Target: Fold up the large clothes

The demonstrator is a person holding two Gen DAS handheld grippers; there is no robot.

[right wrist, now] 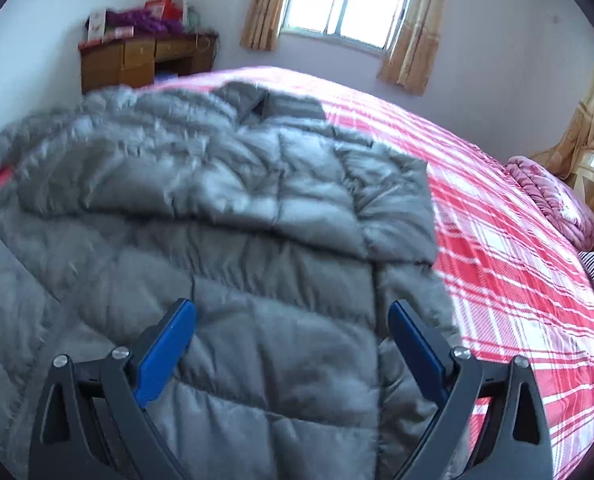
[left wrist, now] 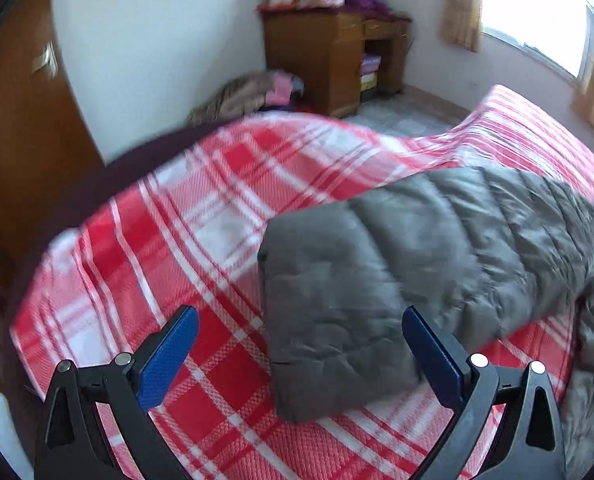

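A grey quilted puffer jacket [right wrist: 225, 216] lies spread on a bed with a red and white plaid cover [right wrist: 517, 264]. One sleeve is folded across its body in the right wrist view. My right gripper [right wrist: 293, 316] is open and empty, just above the jacket's lower body. In the left wrist view a grey sleeve [left wrist: 345, 304] stretches out over the plaid cover [left wrist: 169, 220]. My left gripper [left wrist: 299, 322] is open and empty, with the sleeve's cuff end between its blue fingers [left wrist: 169, 356].
A wooden desk [left wrist: 329, 60] with boxes and bright items stands in the far corner, with a heap of clothes [left wrist: 249, 94] beside it. A window with curtains [right wrist: 349, 0] is behind the bed. A pink quilt [right wrist: 553, 200] lies at the bed's right edge.
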